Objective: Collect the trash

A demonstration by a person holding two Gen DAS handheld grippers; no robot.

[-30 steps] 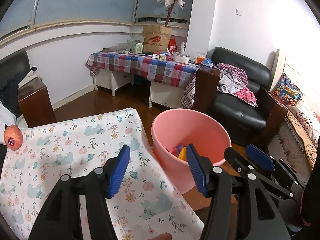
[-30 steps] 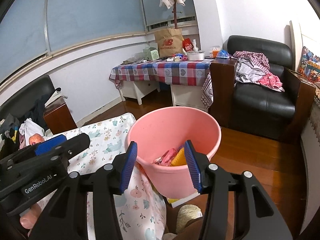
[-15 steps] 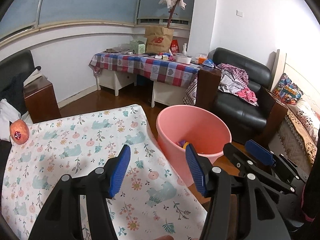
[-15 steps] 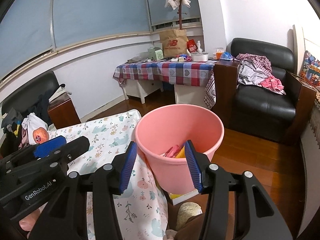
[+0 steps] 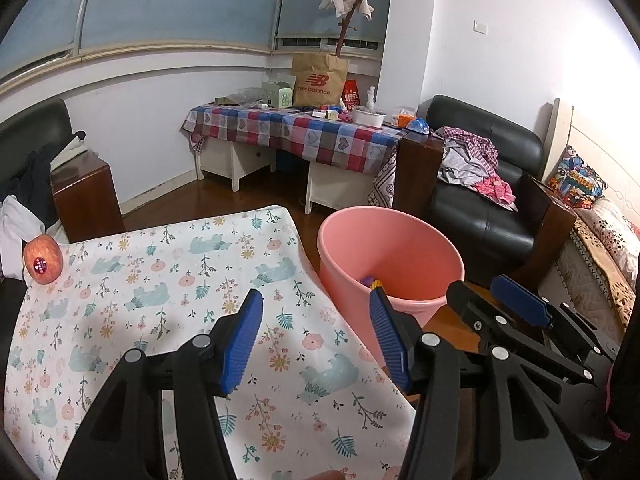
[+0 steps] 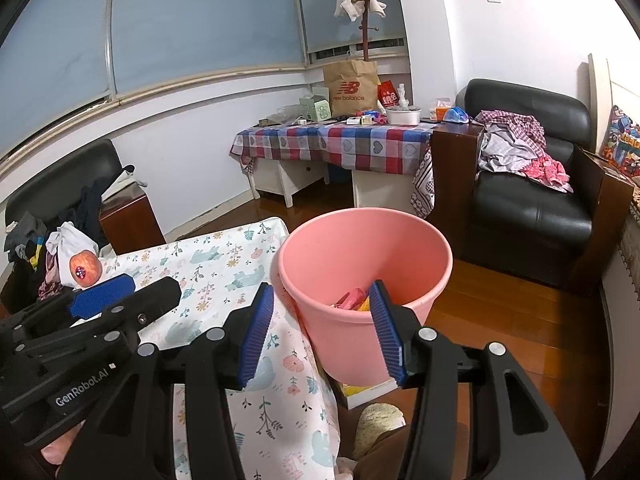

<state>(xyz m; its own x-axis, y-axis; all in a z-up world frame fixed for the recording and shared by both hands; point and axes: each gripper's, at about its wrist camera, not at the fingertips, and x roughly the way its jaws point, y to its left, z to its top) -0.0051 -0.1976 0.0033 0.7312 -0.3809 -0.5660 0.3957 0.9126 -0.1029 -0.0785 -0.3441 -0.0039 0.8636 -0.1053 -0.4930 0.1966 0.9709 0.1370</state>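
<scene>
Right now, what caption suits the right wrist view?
Open right tool above a pink bucket holding wrappers beside the floral-clothed table.

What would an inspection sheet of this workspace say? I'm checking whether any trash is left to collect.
Surface: floral tablecloth; no loose trash seen on it.
Job's things: pink bucket on the floor beside the cloth's edge, wrappers inside.
Clutter: apple with a sticker at the cloth's far left corner.
Grippers: left gripper open, nothing between its pads; right gripper open, also empty.
Cables: nothing seen.
Surroundings: checked table with a paper bag; black armchair with clothes.
</scene>
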